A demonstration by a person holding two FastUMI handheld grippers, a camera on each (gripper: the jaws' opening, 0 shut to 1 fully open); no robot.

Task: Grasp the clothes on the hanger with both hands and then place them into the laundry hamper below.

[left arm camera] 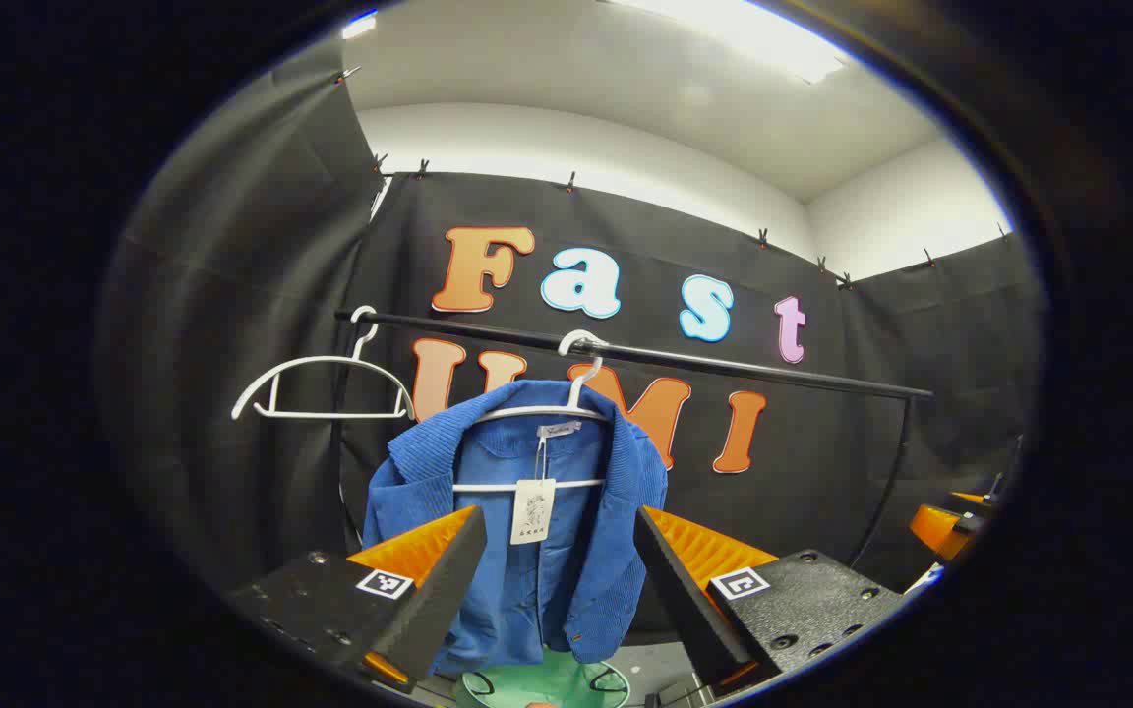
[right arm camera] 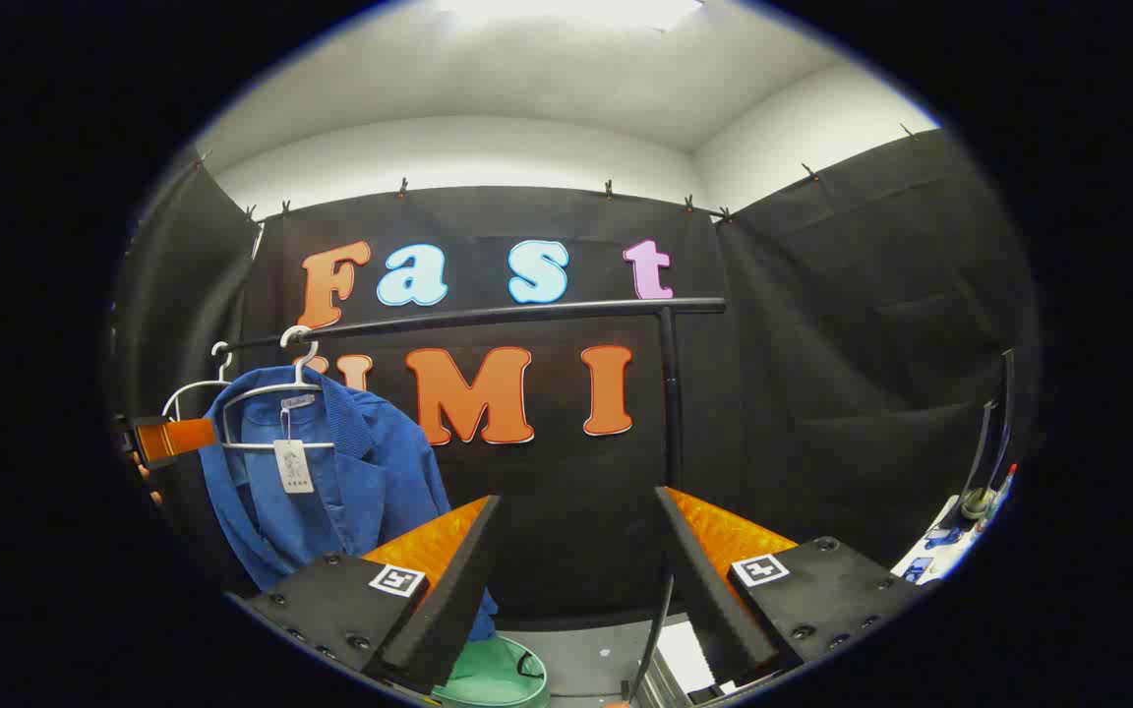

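A blue corduroy jacket [left arm camera: 527, 531] with a paper tag hangs on a white hanger [left arm camera: 566, 408] from a black rail [left arm camera: 724, 366]. My left gripper [left arm camera: 560, 551] is open in front of it, the jacket showing between its fingers, apart from them. Below the jacket is the green laundry hamper [left arm camera: 547, 683]. In the right gripper view the jacket [right arm camera: 330, 482] hangs at the left, the hamper [right arm camera: 493, 674] sits low, and my right gripper [right arm camera: 576, 541] is open on nothing, to the right of the garment. The left gripper [right arm camera: 173, 438] shows at the far left beside the jacket.
An empty white hanger [left arm camera: 326, 383] hangs left of the jacket on the same rail. The rail's upright post [right arm camera: 670, 393] stands at the right. A table edge with small items [right arm camera: 960, 531] is at the far right. Grey floor lies beside the hamper.
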